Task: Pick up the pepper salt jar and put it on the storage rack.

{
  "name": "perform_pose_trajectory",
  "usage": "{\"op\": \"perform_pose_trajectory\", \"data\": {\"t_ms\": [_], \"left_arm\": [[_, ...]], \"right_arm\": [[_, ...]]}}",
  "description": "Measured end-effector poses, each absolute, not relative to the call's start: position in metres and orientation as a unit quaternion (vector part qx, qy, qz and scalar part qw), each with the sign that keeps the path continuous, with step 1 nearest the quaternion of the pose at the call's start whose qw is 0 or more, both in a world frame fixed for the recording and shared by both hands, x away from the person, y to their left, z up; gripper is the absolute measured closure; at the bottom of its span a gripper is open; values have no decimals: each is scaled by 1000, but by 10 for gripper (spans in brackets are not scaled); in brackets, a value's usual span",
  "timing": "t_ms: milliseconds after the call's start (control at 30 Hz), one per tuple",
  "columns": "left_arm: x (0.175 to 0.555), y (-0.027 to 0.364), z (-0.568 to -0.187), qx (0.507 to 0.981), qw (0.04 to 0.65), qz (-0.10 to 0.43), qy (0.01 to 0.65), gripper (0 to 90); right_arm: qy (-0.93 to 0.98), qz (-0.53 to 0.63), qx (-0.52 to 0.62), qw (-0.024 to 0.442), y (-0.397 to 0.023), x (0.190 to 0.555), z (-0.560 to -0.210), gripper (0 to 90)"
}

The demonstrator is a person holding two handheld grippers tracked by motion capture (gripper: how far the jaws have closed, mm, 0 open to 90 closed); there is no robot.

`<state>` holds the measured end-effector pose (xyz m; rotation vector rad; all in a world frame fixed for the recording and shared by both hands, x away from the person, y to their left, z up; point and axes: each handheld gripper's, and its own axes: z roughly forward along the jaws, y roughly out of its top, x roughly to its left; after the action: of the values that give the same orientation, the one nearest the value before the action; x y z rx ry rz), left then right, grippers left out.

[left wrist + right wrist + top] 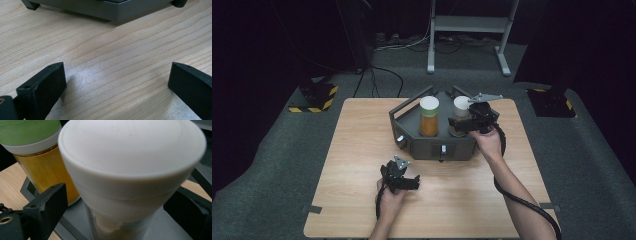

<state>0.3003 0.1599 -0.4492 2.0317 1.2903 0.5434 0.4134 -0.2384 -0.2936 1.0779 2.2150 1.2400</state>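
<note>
While high view blurs, white-lidded jar (132, 170) between open jaws.

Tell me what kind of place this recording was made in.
Probably a lab or recording studio, not a home. A lone wooden table stands on grey carpet amid dark surroundings, hazard-striped floor blocks flank it, and loose cables run past a metal stand's base behind it.

At centre frame we see a grey tray (412, 137) holding two white-lidded jars. Our right gripper (458, 125) reaches the right jar (460, 112); our left gripper (412, 182) rests lower on the table (357, 150).
</note>
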Motion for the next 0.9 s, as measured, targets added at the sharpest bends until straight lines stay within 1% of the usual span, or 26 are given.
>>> {"op": "perform_pose_trajectory", "data": {"t_ms": [900], "left_arm": [[300, 160, -449, 777, 331, 208, 493, 18]], "right_arm": [[784, 455, 377, 190, -253, 404, -293, 50]]}}
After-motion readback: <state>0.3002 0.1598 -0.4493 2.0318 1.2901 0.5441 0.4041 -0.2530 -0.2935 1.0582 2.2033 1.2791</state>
